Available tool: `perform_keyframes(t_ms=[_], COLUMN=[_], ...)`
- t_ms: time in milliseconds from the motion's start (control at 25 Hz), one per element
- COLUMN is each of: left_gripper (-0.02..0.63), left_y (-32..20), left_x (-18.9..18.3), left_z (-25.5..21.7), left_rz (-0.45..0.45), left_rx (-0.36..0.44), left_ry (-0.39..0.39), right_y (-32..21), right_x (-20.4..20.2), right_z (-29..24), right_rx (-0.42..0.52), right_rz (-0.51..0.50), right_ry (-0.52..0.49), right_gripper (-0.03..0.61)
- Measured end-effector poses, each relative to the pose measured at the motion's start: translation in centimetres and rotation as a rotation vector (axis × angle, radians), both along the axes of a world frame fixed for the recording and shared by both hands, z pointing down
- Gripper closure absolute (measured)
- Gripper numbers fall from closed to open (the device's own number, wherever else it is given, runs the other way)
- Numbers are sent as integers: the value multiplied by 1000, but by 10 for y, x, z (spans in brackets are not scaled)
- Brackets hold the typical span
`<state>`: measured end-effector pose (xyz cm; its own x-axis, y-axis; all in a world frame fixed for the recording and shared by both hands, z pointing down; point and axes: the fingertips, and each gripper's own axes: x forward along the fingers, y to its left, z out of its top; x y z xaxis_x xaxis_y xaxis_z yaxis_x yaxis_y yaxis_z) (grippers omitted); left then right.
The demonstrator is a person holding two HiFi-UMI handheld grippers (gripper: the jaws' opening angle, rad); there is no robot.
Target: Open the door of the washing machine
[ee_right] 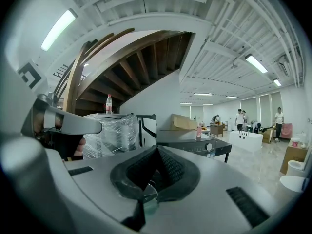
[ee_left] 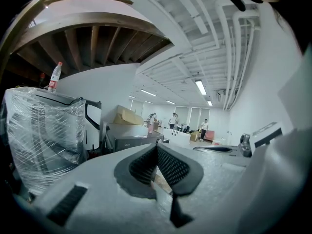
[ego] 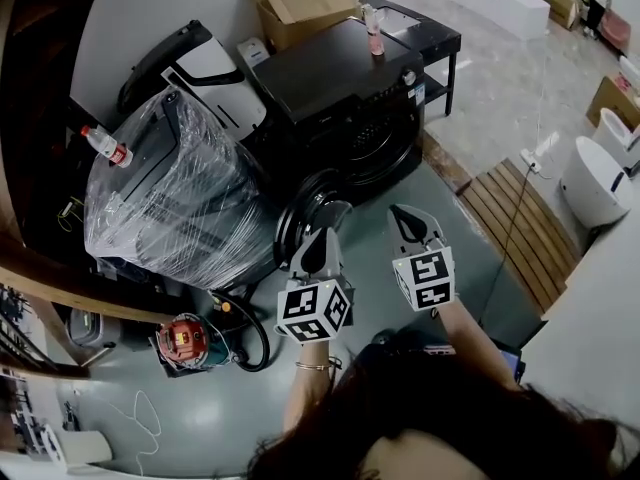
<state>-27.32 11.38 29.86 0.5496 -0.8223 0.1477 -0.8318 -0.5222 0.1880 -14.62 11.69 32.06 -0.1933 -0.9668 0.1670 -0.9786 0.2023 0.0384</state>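
The black washing machine [ego: 345,88] stands against the wall, its round door [ego: 312,211] facing me and looking closed. My left gripper [ego: 322,234] hangs just in front of the door's lower edge, jaws shut with nothing between them. To its right, my right gripper [ego: 401,212] is also shut and empty, off the machine's front corner. Over the left gripper [ee_left: 156,146], the left gripper view looks at the washer's top [ee_left: 132,141]. The right gripper [ee_right: 157,148] points level, and its view shows the washer's control panel [ee_right: 197,146] beyond the tips.
A plastic-wrapped appliance [ego: 170,193] with a water bottle [ego: 106,146] on top stands left of the washer. A pink bottle [ego: 375,30] sits on the washer, with a cardboard box [ego: 300,3] behind. A red device [ego: 183,340] and black hose [ego: 255,338] lie on the floor; wooden decking [ego: 520,228] is at right.
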Motion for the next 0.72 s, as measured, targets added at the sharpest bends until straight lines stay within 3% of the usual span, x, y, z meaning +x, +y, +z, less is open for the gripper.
perform_keyframes(t_ms=[720], left_gripper=[601], left_y=[7], left_x=[16], left_z=[7], left_rz=[48], left_rx=[-19], left_ry=[4], right_y=[16], right_x=[13], right_z=[2], right_rx=[-19], right_rz=[23], right_ry=[0], right_gripper=[581])
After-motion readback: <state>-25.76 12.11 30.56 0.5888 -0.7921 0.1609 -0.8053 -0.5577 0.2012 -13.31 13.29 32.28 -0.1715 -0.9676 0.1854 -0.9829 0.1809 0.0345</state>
